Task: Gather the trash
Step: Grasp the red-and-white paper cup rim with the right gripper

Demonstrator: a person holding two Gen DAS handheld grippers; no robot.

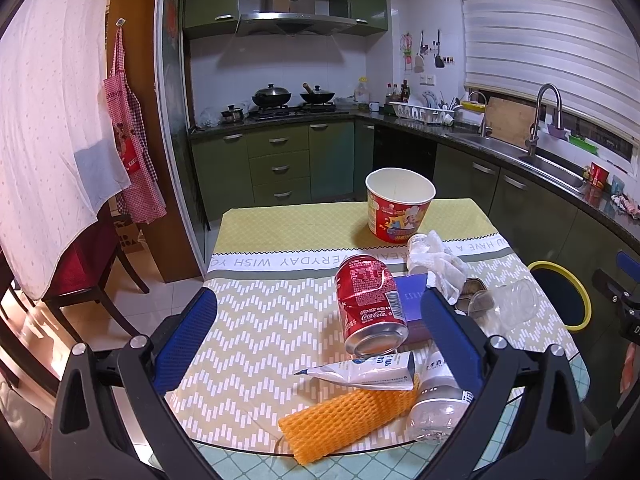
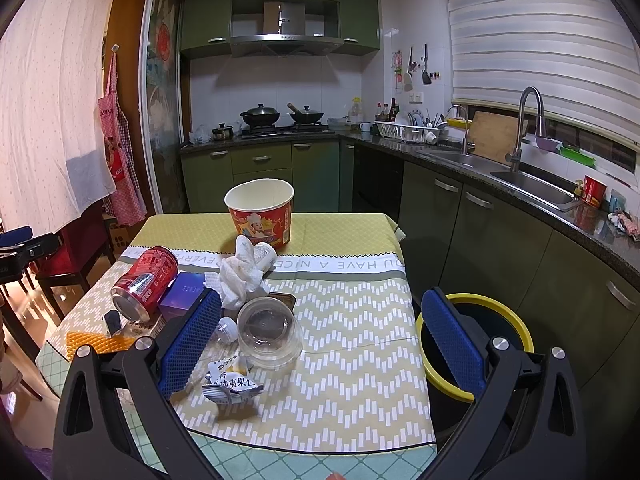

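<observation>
Trash lies on the table: a dented red cola can (image 1: 370, 304) on its side, a purple box (image 1: 414, 308), a crumpled tissue (image 1: 440, 264), a white tube (image 1: 360, 370), orange foam netting (image 1: 344, 412), a small plastic bottle (image 1: 436, 400), a clear plastic cup (image 2: 270, 332), a torn wrapper (image 2: 230, 386) and a red paper bucket (image 2: 260, 212). A yellow-rimmed bin (image 2: 500, 320) stands to the table's right. My left gripper (image 1: 316, 308) is open above the table, the can between its fingers. My right gripper (image 2: 320, 312) is open and empty, over the table's right part.
A patterned cloth covers the table (image 2: 352, 360). A dark chair (image 1: 88, 280) stands to the left under a hanging white cloth. Green kitchen cabinets, a stove and a sink counter (image 2: 532, 184) run along the back and right.
</observation>
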